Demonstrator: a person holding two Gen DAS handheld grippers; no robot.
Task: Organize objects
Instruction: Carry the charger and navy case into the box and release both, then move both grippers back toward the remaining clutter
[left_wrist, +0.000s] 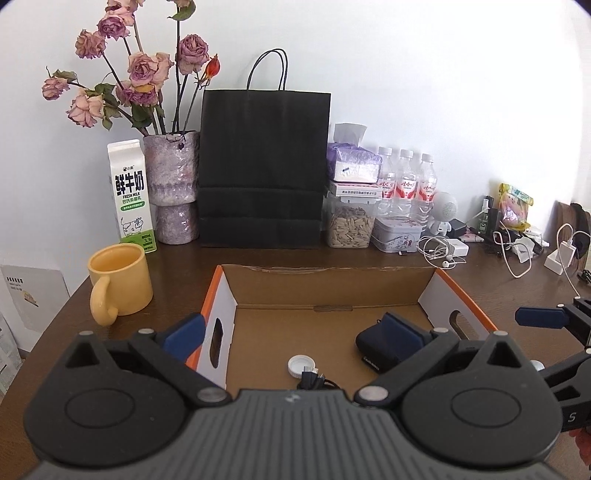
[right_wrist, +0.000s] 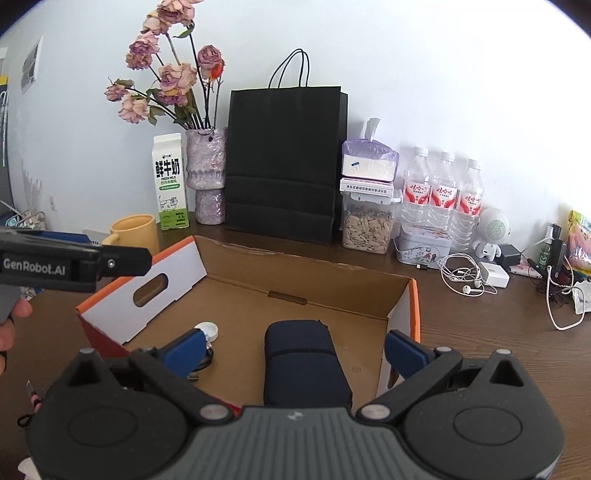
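An open cardboard box (left_wrist: 325, 288) (right_wrist: 295, 288) with orange rims sits on the dark wooden table. Inside lie a navy pouch (left_wrist: 376, 350) (right_wrist: 303, 362), a white bottle cap (left_wrist: 301, 365) (right_wrist: 207, 329) and a black cable (left_wrist: 314, 380). My left gripper (left_wrist: 293, 332) is open above the box's near left corner, one blue pad outside the left wall, nothing between its fingers. My right gripper (right_wrist: 295, 349) is open too; the pouch lies below and between its blue pads, apart from them. The right gripper's finger (left_wrist: 543, 316) shows at the left view's right edge.
Behind the box stand a yellow mug (left_wrist: 120, 286), a milk carton (left_wrist: 131, 195), a vase of dried roses (left_wrist: 171, 184), a black paper bag (left_wrist: 264, 170), a seed jar (left_wrist: 351, 221), a tin (left_wrist: 397, 234), three water bottles (left_wrist: 406, 184), earphones and chargers (left_wrist: 447, 254).
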